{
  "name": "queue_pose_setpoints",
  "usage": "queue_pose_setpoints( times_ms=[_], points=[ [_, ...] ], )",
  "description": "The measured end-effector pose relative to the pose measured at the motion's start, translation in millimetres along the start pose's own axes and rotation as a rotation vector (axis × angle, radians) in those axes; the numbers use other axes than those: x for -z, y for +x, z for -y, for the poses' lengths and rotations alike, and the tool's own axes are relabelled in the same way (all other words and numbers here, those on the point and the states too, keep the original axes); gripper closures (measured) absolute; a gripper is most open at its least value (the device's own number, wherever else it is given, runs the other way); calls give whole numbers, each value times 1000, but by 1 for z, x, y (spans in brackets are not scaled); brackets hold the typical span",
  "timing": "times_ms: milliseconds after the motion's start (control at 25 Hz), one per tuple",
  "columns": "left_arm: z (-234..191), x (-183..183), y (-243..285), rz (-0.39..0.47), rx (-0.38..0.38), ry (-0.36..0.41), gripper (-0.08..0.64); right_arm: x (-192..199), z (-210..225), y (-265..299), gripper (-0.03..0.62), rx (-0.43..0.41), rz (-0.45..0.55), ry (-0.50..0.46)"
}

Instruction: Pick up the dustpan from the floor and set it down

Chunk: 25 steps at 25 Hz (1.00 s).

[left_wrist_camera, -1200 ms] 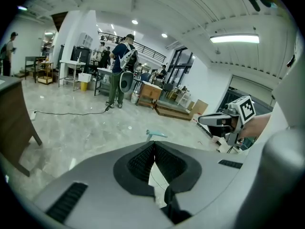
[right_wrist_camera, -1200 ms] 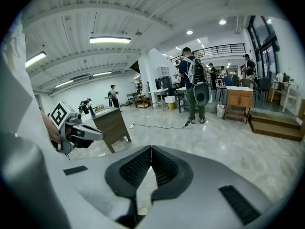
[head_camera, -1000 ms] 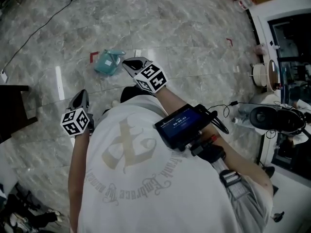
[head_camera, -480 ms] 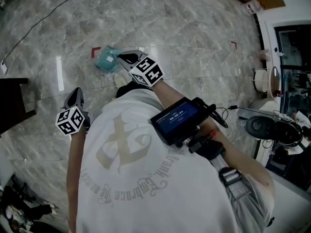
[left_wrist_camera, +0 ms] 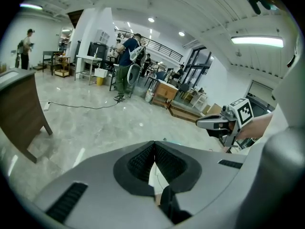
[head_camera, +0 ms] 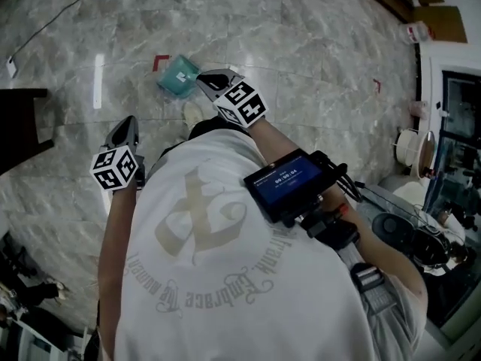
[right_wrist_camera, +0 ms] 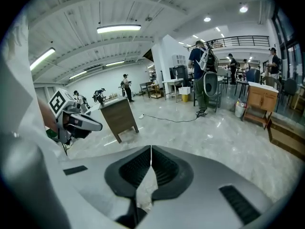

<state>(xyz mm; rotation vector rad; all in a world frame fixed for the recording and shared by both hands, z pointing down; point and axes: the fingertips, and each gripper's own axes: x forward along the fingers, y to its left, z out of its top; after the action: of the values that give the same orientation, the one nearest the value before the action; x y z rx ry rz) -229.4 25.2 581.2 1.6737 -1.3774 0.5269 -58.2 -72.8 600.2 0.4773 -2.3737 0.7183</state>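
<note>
The marble floor [head_camera: 316, 43] is glossy, which is the first worry: a light plastic thing will skate on it if nudged instead of gripped. The person's shirt [head_camera: 225, 277] fills most of the head view (the body is bent well over), so anything close to the feet is hidden from above, and a reach made partly blind could miss.

The teal dustpan [head_camera: 176, 75] lies on the floor beside a red tape mark [head_camera: 159, 60], not yet lifted. The right gripper [head_camera: 214, 81] hangs just beside the pan's near edge; whether it touches cannot be told from above. Its own view looks out across the room, not down at the pan, so it does not seem aimed yet. Its jaws are pressed fully together with nothing between them. If it goes down like that, it would likely shove the pan away or tip it on its rim, so the jaws need to part first.

The left gripper [head_camera: 124, 130] hangs well apart from the pan, lower in the head view, jaws likewise closed flat on nothing (it looks idle for now).

A further risk, I judge, is the bite itself: pinched at a thin wall or a corner, the pan could swing, slip out and clatter back down.
</note>
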Motion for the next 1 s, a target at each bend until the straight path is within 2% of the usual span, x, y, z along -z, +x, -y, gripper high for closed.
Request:
queue_pose_setpoints(
  times_ms=[320,560,600,640,720,760,800,880,1000],
  points=[
    [6,16,-28,7,-57,-46,548,24,-4,5,574,-30,-94,-55],
    [15,36,-43,43,-130,-105,548,52,-3,14,572,-83,-186,-184],
    [21,29,-35,40,-112,-81,548,56,8,10,572,-55,-184,-172],
    [28,13,-17,21,-57,-17,548,62,23,0,572,20,-170,-121],
    [45,-38,35,-62,145,198,548,80,60,-31,565,272,-124,74],
    [55,-59,59,-100,231,288,548,90,76,-44,525,380,-114,161],
    [63,-72,75,-121,277,338,548,98,89,-52,456,442,-121,211],
    [69,-76,83,-124,284,350,548,111,103,-56,420,475,-160,231],
    [66,-72,72,-108,251,324,548,127,104,-55,395,469,-224,239]
  ],
)
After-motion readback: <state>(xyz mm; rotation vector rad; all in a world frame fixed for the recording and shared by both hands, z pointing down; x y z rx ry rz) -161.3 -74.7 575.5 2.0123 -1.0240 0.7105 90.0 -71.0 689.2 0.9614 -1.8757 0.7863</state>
